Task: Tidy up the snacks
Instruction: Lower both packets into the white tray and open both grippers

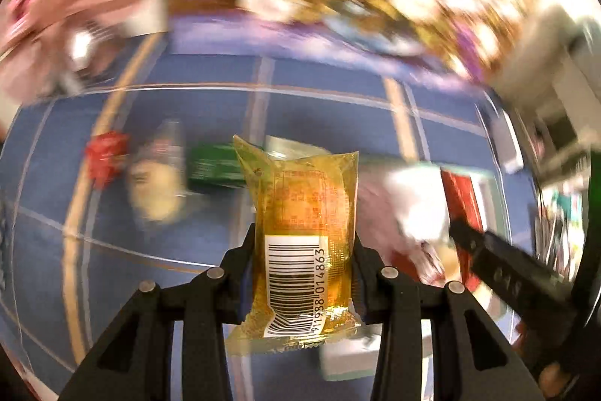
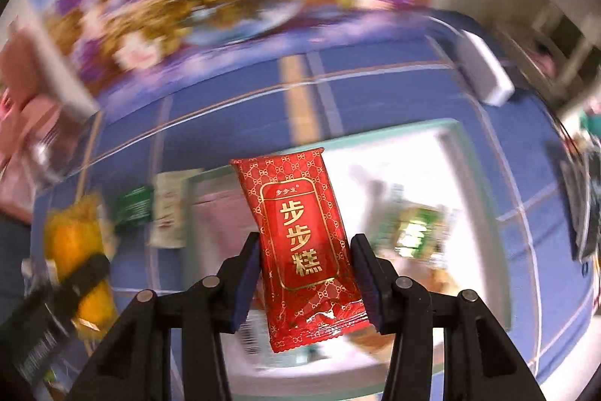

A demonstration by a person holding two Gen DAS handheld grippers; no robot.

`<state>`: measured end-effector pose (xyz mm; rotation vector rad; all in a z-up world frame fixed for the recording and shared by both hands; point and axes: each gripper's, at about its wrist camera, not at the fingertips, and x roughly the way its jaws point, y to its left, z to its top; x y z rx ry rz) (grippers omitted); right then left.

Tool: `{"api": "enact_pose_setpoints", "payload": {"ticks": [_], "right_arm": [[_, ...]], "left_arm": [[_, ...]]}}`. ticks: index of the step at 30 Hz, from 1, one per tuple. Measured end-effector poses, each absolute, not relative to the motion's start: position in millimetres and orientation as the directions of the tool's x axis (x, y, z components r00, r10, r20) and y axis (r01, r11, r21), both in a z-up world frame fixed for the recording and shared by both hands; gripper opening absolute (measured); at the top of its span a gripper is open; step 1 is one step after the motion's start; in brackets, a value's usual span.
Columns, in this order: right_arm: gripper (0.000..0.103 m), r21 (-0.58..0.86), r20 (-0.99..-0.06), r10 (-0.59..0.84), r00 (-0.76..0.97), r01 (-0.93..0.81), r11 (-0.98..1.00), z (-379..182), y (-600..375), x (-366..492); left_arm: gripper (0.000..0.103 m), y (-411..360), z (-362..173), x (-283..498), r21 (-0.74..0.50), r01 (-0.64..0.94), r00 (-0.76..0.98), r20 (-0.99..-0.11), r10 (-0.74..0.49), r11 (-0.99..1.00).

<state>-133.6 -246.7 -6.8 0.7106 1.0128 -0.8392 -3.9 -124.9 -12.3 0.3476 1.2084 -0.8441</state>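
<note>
1. Both packets are lifted clear of the blue worktop (image 2: 233, 115); the step in hand looks like carrying them to the white tray (image 2: 456, 153).
2. To do it well, I would bring each packet low over the tray before letting go, and keep the two tongs apart so they do not collide.
3. Left tongs (image 1: 304, 243): narrowly spread, pinching the yellow packet (image 1: 302, 213) by its sides, barcode facing the camera.
4. Right tongs (image 2: 306, 250): likewise pinching the red packet (image 2: 300, 232), which hangs above the tray's near edge.
5. Other snacks (image 1: 157, 183) lie blurred on the worktop.
</note>
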Motion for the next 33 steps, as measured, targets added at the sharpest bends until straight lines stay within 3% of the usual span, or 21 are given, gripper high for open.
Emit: {"api": "enact_pose_setpoints", "payload": {"ticks": [9, 13, 18, 22, 33], "right_arm": [[0.052, 0.144, -0.942, -0.219, 0.254, 0.896, 0.420, -34, -272, -159], [0.055, 0.128, -0.941, -0.231, 0.248, 0.891, 0.435, -33, -271, -154], [0.059, 0.151, -0.927, -0.250, 0.281, 0.888, 0.435, -19, -268, -155], [0.063, 0.151, -0.922, -0.254, 0.293, 0.876, 0.459, -16, -260, -147], [0.063, 0.122, -0.923, -0.219, 0.316, 0.780, 0.614, -15, -208, -77]], "left_arm": [[0.043, -161, -65, -46, -0.188, 0.772, -0.006, -0.957, -0.289, 0.608], [0.063, -159, -57, -42, -0.212, 0.760, -0.014, -0.950, -0.310, 0.614], [0.063, -141, -28, -29, -0.251, 0.730, 0.012, -0.925, -0.380, 0.635], [0.073, -121, -16, -2, -0.243, 0.672, 0.075, -0.917, -0.391, 0.700], [0.078, -29, -44, 95, -0.098, 0.399, 0.222, -0.954, -0.200, 0.912]]}}
